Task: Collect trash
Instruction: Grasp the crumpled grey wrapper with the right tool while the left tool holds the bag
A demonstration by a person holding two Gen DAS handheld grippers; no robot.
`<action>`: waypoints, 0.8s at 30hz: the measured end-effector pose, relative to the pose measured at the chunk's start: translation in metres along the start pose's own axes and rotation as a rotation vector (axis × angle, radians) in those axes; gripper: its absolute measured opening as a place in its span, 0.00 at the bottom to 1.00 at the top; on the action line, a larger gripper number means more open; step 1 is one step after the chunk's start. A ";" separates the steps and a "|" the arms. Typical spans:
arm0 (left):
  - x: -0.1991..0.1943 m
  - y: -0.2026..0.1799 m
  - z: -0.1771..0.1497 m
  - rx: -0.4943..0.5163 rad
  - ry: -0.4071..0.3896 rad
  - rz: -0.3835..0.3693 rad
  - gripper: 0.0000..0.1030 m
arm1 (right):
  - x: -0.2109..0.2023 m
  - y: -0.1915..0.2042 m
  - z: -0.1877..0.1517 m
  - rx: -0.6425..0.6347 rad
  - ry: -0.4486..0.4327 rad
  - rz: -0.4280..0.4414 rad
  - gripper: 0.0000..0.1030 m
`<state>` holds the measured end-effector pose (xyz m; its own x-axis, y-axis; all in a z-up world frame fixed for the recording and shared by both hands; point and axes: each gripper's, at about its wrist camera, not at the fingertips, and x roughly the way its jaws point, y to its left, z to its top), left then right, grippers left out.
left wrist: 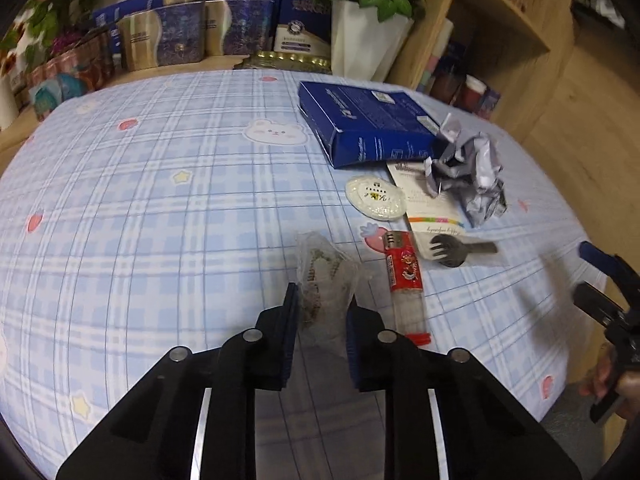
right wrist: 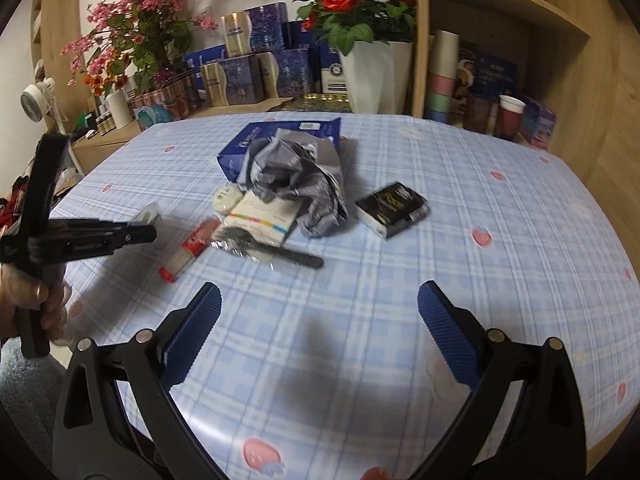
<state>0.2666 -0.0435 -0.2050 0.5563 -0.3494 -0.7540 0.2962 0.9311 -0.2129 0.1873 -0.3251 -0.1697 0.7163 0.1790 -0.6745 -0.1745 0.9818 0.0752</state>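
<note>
Two tongs work over the checked tablecloth (left wrist: 160, 200). The left gripper (left wrist: 322, 312) pinches a clear plastic wrapper (left wrist: 326, 276) just beside the red lighter (left wrist: 404, 276). The right gripper (right wrist: 320, 320) hangs spread wide, empty, near the crumpled grey paper (right wrist: 296, 184) and blue box (right wrist: 244, 144).

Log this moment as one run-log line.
left claw: shut on clear plastic wrapper | right claw: open, empty, above tablecloth | crumpled grey paper: uncollected
</note>
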 end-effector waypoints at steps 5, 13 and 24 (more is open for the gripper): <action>-0.021 0.006 -0.004 -0.055 -0.049 -0.022 0.19 | 0.015 0.005 0.033 -0.021 -0.045 0.018 0.94; -0.050 0.014 -0.009 -0.082 -0.096 -0.036 0.18 | 0.072 0.020 0.075 -0.082 0.022 0.014 0.94; -0.064 0.024 -0.028 -0.125 -0.103 -0.035 0.18 | 0.117 0.010 0.106 0.120 0.061 -0.031 0.94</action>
<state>0.2161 0.0040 -0.1794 0.6257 -0.3848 -0.6785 0.2212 0.9217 -0.3187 0.3406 -0.2880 -0.1702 0.6771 0.1477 -0.7209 -0.0679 0.9880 0.1386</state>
